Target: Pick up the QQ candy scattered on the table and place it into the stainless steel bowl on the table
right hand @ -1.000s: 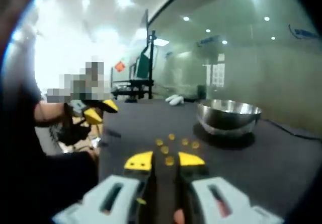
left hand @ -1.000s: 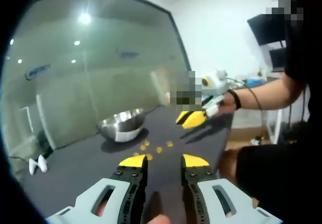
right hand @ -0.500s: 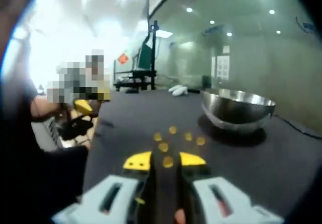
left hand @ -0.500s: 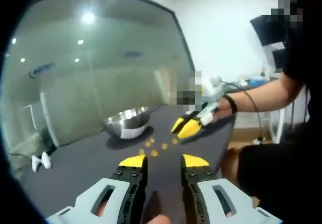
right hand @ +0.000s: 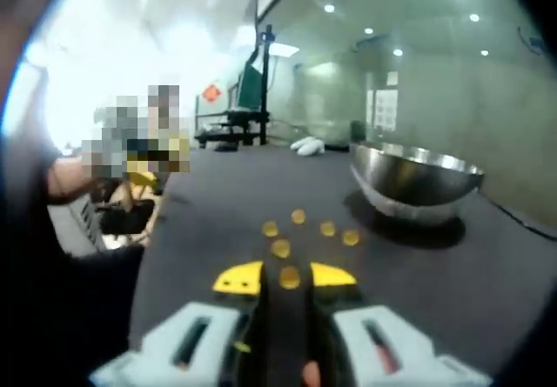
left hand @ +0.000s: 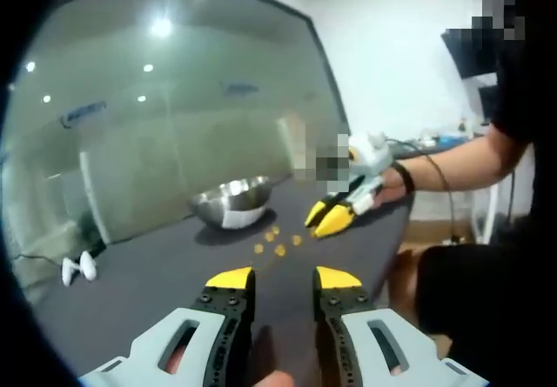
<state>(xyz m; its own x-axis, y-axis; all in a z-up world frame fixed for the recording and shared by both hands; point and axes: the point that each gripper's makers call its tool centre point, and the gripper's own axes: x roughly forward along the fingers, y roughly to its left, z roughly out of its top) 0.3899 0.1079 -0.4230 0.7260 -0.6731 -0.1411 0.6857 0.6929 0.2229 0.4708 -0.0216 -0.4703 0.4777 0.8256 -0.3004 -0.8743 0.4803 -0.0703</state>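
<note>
Item: dark grey matte table [right hand: 487, 291], bearing all task pieces.

Item: round polished stainless steel bowl [right hand: 416, 181], upright on the far right of the table in the right gripper view; also seen at mid-distance in the left gripper view [left hand: 231, 200]. Nothing can be made out inside it from these angles.

Item: small round orange-yellow QQ candies [right hand: 297, 232], a loose cluster on the bare table just in front of the bowl's shadow; about six, though blur makes the count uncertain. The nearest candy [right hand: 289, 276] sits right at the gap between the right tong's tips.

Item: right gripper [right hand: 285, 276], grey body with yellow tips, jaws spread and empty, lined up on that nearest candy. In the left gripper view it appears beside the cluster [left hand: 333, 216]; there its tips look close together, but the angle is poor.

Item: left gripper [left hand: 284, 277], same make, jaws spread and empty, held well back from the candies [left hand: 275, 240].

Risks:
- The candy is small and low; closing slightly off-centre would likely flick it along the smooth table or off the near edge.
- Tips scraping the surface could scatter neighbouring pieces.
- A weak pinch could drop it short of the bowl.
</note>
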